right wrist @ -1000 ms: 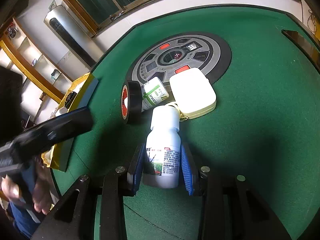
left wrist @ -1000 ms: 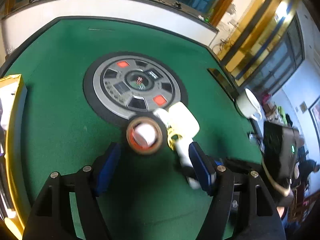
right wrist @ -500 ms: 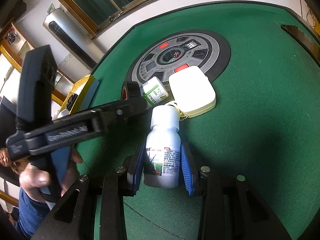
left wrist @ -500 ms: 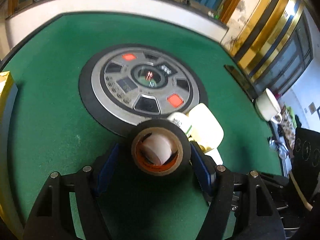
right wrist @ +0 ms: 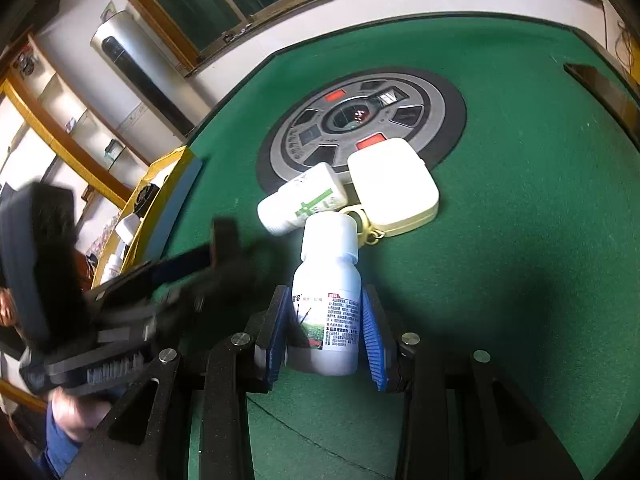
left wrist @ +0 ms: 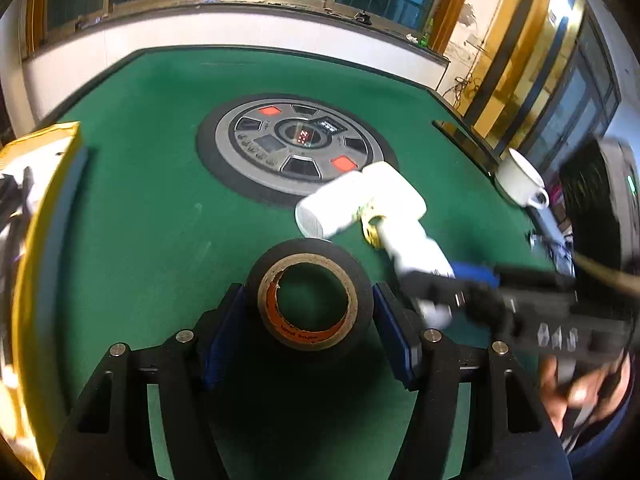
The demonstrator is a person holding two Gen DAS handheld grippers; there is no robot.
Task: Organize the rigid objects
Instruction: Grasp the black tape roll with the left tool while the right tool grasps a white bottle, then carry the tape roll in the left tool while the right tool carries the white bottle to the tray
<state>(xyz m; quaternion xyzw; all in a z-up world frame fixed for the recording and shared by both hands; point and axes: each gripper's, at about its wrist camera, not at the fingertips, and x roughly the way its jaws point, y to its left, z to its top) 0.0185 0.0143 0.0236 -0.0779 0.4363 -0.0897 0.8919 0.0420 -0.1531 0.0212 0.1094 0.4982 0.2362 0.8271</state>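
Observation:
My left gripper (left wrist: 308, 320) is shut on a black tape roll (left wrist: 310, 304) with a brown cardboard core, held off the green table. My right gripper (right wrist: 326, 324) is shut on a white labelled bottle (right wrist: 326, 300) that lies on the felt, cap pointing away. Past it lie a smaller white bottle with a green cross (right wrist: 302, 200) and a cream rounded case (right wrist: 394, 186) with a yellow ring. In the left wrist view the same small bottle (left wrist: 332, 210), case (left wrist: 394, 196) and held bottle (left wrist: 416, 248) lie to the right, with the right gripper (left wrist: 472, 280) blurred beside them.
A round grey and black control panel (left wrist: 296, 148) sits in the middle of the green table (left wrist: 140, 220). A yellow box (left wrist: 36, 240) with items stands at the left edge. A white mug (left wrist: 518, 182) stands at the right edge. The left gripper's body (right wrist: 100, 300) crosses the right view.
My left gripper closed on the tape roll and pulled it back away from the small bottle. The right gripper stayed on the labelled bottle.

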